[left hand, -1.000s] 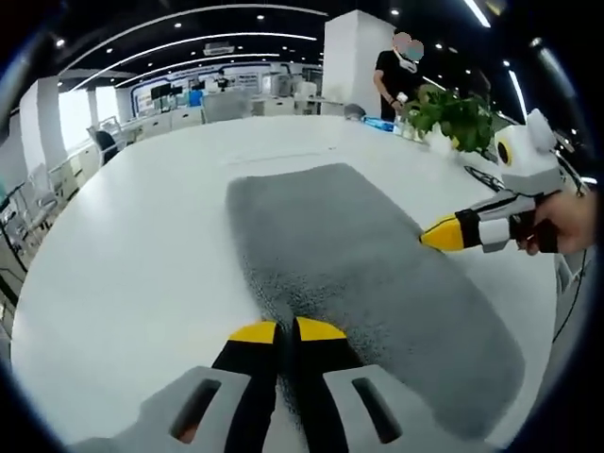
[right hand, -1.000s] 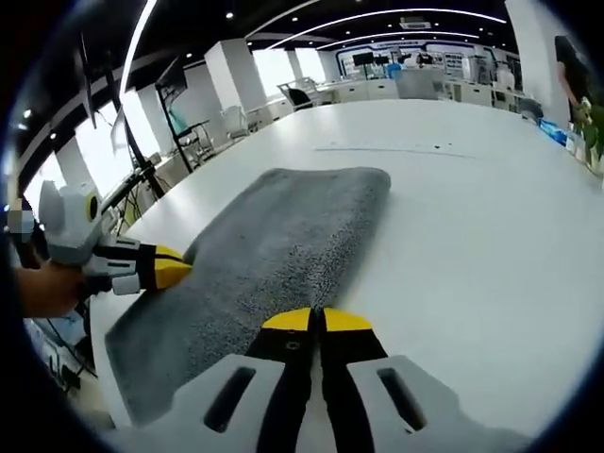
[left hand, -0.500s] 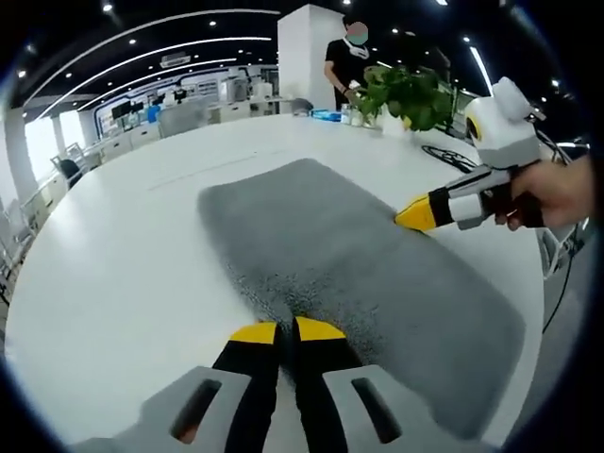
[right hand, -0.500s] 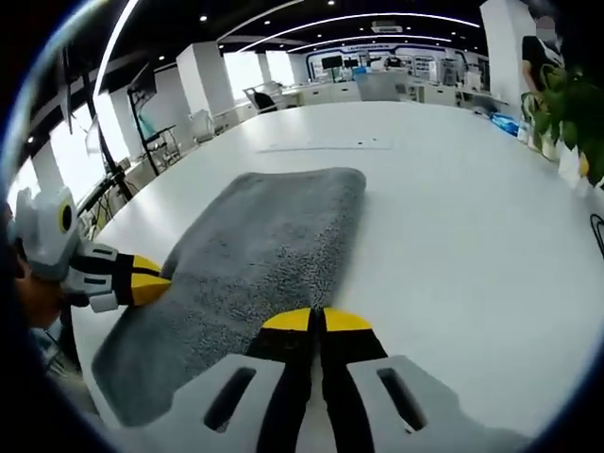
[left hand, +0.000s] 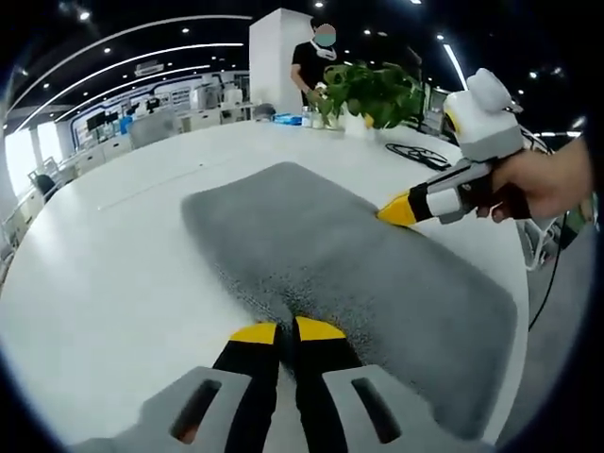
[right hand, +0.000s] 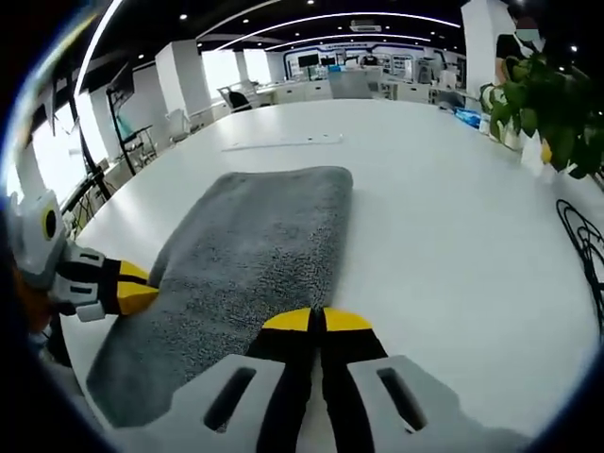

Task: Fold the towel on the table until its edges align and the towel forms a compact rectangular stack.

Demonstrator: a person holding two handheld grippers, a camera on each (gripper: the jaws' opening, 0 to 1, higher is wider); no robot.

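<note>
The left gripper (left hand: 279, 331) is pinched closed on the grey towel (left hand: 349, 255). The right gripper (right hand: 317, 320) is clamped on the opposite edge.

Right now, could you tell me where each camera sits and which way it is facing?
Left gripper view: rides on the left gripper, low at one long edge of the grey towel, looking across it; the right gripper and the person's hand enter from the right.
Right gripper view: rides on the right gripper, at the opposite long edge, looking across the white table; the left gripper enters from the left.
Both share the towel, the table, the potted plant and each other's gripper.
</note>
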